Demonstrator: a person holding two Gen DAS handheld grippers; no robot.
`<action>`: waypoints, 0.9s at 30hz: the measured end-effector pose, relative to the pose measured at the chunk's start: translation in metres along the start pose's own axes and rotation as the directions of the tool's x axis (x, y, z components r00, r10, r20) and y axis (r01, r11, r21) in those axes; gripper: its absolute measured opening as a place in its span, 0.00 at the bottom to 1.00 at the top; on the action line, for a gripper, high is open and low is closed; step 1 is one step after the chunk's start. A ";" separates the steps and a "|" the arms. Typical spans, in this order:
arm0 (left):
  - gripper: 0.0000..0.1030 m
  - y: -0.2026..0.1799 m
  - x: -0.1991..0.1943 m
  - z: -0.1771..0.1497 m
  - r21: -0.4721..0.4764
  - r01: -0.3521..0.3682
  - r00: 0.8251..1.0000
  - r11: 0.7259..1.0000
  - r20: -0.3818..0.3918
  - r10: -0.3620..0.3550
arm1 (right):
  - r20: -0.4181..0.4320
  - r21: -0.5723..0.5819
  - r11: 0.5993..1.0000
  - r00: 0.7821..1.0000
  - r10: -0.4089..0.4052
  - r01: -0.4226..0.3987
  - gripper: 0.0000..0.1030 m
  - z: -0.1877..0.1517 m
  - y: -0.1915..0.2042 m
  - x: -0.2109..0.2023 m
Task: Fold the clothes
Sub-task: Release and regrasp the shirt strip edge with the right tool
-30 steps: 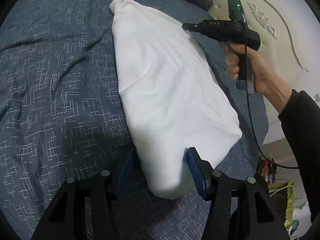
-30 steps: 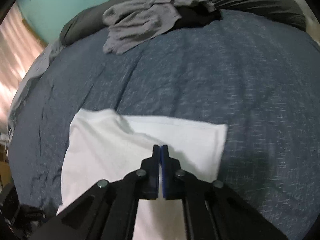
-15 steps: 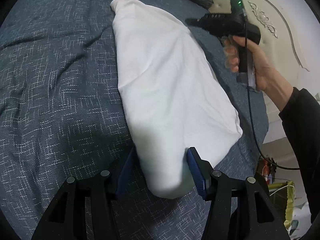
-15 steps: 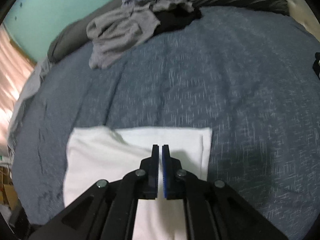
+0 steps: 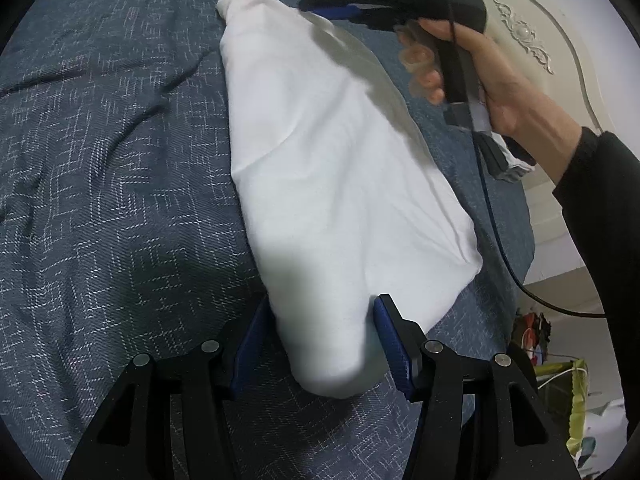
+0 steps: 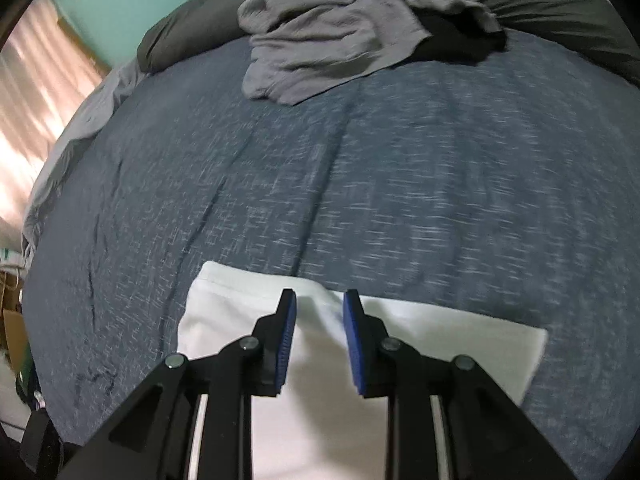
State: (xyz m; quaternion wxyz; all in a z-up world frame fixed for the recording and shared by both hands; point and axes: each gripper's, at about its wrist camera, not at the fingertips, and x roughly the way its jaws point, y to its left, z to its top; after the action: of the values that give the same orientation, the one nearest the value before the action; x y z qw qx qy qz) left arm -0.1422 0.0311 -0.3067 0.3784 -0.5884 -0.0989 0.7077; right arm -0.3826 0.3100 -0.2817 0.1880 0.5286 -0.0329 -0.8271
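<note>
A folded white garment [image 5: 332, 168] lies lengthwise on the blue bedspread [image 5: 100, 200]. My left gripper [image 5: 320, 328] is closed on its bunched near end, and the cloth fills the gap between both blue pads. A hand [image 5: 492, 80] holds my right gripper [image 5: 320, 6] over the garment's far end. In the right wrist view the white garment [image 6: 460, 344] lies under the right gripper [image 6: 318, 320]. Its jaws are opening and nothing is pinched between them.
A heap of grey and black clothes [image 6: 340, 40] lies at the far side of the bed, in front of a dark pillow [image 6: 560, 12]. A cream carved headboard [image 5: 540, 40] borders the bed. Clutter [image 5: 560, 380] stands on the floor beside it.
The right gripper has moved across toward the garment's far end. Its jaws, shut a second ago, now stand apart. The left gripper and the garment have not moved.
</note>
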 end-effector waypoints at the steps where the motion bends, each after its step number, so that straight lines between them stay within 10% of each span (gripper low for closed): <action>1: 0.57 0.001 0.001 0.000 -0.002 0.003 1.000 1.000 0.000 -0.003 | -0.006 -0.004 1.000 1.000 -0.004 0.004 0.23 0.001 0.001 0.003; 5: 0.57 0.003 0.002 -0.001 -0.003 0.010 1.000 1.000 0.000 -0.010 | 0.003 0.008 1.000 1.000 0.000 0.000 0.02 0.002 -0.001 0.007; 14: 0.57 0.004 0.002 0.000 -0.001 0.014 1.000 1.000 -0.003 -0.014 | 0.077 0.037 0.999 0.997 0.025 -0.028 0.01 0.002 -0.002 0.001; 17: 0.57 0.004 0.002 0.000 0.000 0.014 1.000 1.000 -0.003 -0.014 | 0.090 0.055 0.995 0.993 0.074 -0.079 0.13 0.002 -0.005 -0.005; 18: 0.57 0.005 0.002 0.000 0.000 0.014 1.000 1.000 -0.004 -0.014 | 0.074 0.045 0.995 0.994 0.082 -0.085 0.34 0.002 -0.004 -0.003; 22: 0.57 0.003 0.004 0.000 0.000 0.012 1.000 1.000 -0.005 -0.012 | 0.004 0.000 0.998 0.998 0.061 -0.061 0.37 -0.002 0.002 0.007; 27: 0.57 0.003 0.005 0.001 -0.001 0.015 1.000 1.000 -0.006 -0.015 | 0.020 0.001 0.998 0.998 0.063 -0.063 0.12 -0.005 0.001 0.009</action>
State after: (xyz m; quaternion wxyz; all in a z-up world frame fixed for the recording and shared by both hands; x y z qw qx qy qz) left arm -0.1446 0.0322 -0.3120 0.3839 -0.5901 -0.1027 0.7028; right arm -0.3816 0.3071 -0.2909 0.2132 0.5190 -0.0521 -0.8261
